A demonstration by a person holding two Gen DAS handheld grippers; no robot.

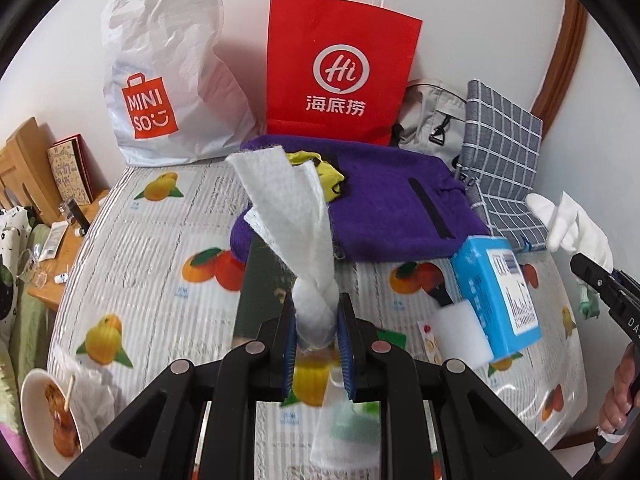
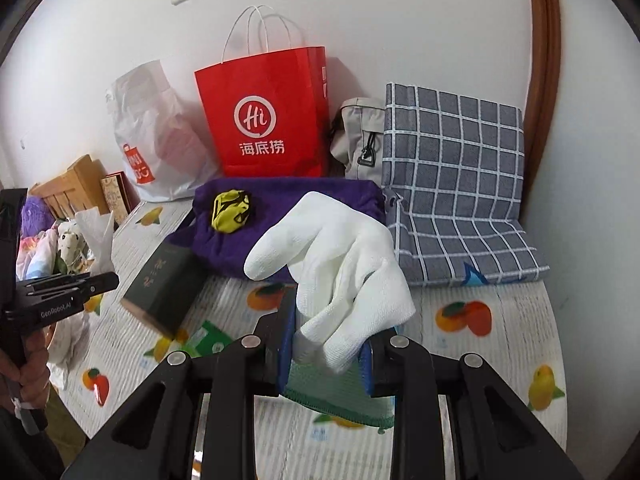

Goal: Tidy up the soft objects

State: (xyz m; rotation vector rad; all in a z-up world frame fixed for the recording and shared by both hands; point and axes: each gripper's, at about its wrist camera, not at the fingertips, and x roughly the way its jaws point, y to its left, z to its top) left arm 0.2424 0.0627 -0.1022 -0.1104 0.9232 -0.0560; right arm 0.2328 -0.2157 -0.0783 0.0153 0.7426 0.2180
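Fruit-printed plastic covers the desk (image 1: 160, 264), which is backed by a white wall where a red paper bag (image 1: 340, 68) and a Miniso bag (image 1: 160, 80) are propped. A white cloth strip (image 1: 296, 220) is clamped in the left gripper (image 1: 316, 320); a white glove (image 2: 340, 256) is clamped in the right gripper (image 2: 328, 348). A blue box (image 1: 496, 292) is seen only from the left wrist, a dark green box (image 2: 164, 284) clearly only from the right. A green cloth (image 2: 340, 392) is partly hidden beneath the right gripper.
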